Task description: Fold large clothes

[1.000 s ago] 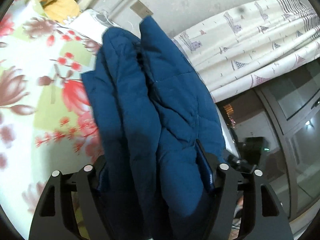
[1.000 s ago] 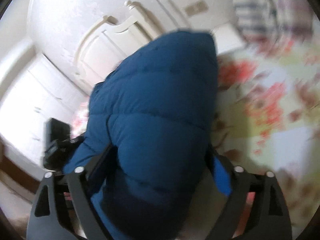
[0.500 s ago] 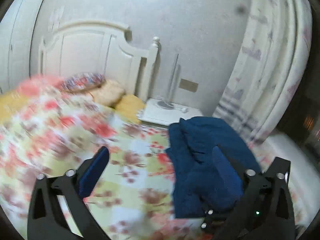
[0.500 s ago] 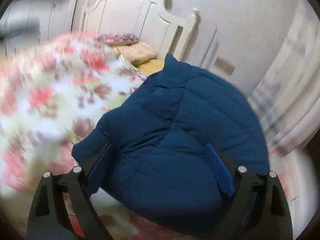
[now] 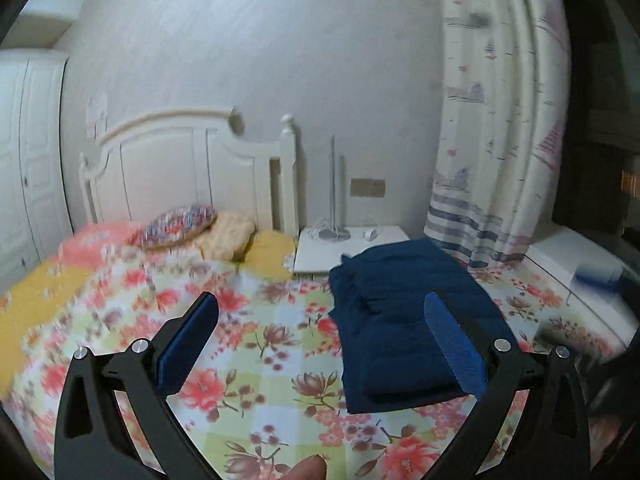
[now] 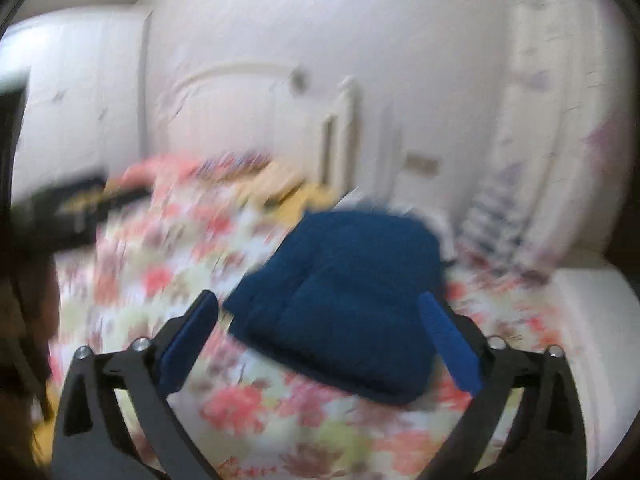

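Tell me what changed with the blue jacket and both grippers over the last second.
Both grippers let go. A second ago the blue jacket filled both sets of fingers; half a second ago the left was already free. Now the left gripper and right gripper are open and pulled back, and the jacket lies folded on the floral bedspread. It is still near the nightstand.

Left of the folded blue jacket (image 5: 404,320) the floral bedspread (image 5: 256,344) lies bare; behind it a nightstand (image 5: 352,248), pillows (image 5: 180,226) and headboard (image 5: 180,168) block passage.
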`<state>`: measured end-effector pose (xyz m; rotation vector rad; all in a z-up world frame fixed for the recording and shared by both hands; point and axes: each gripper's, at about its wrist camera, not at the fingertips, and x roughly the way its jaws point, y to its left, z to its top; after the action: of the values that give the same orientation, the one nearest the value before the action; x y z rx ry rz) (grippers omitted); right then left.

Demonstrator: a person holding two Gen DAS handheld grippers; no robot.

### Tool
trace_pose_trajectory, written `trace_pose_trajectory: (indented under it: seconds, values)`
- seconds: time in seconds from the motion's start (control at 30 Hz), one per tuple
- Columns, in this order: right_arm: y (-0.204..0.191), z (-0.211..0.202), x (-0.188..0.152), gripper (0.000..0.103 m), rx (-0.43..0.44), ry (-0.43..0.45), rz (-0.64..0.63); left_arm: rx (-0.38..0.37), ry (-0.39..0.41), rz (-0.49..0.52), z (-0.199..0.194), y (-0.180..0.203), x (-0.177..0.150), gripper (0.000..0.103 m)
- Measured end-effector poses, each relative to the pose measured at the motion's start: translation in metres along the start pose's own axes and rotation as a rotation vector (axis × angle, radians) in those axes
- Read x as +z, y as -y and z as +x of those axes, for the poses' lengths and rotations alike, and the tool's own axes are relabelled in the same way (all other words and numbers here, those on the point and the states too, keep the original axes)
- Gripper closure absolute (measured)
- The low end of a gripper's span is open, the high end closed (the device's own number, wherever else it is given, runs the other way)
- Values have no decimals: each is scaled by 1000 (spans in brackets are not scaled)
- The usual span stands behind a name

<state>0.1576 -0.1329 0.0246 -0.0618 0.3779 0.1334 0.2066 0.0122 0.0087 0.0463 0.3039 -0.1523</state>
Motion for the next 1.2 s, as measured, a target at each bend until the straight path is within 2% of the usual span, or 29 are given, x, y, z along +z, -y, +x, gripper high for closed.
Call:
trace_pose_trajectory:
  seconds: [0.07, 0.2, 0.37, 0.43, 0.53, 0.6, 0.73, 0.87, 1.2]
  values:
    - [7, -27, 17, 3, -48, 62, 33, 0, 38, 33, -18, 11, 8, 4]
    - [12, -67, 34, 3, -143, 128, 53, 16, 96, 56, -50, 28, 20, 4]
    - [14, -89, 29, 3, -228, 131, 50, 60, 133, 37, -74, 40, 27, 4]
    - [18, -89, 24, 3, -243, 104, 68, 40, 136, 18, -78, 43, 27, 4]
    - [28, -82, 14, 3, -249, 46, 108, 53, 98, 21, -71, 50, 24, 4]
    - [30, -74, 6, 3, -234, 1, 122, 89, 46, 57, -60, 58, 20, 4]
    - [30, -58, -7, 3, -226, -75, 121, 108, -40, 106, -42, 69, 8, 4]
    - [28, -48, -13, 3, -219, -113, 112, 90, -99, 102, -31, 70, 0, 4]
    - [24, -44, -18, 3, -198, -124, 94, 87, -85, 80, -34, 67, 0, 4]
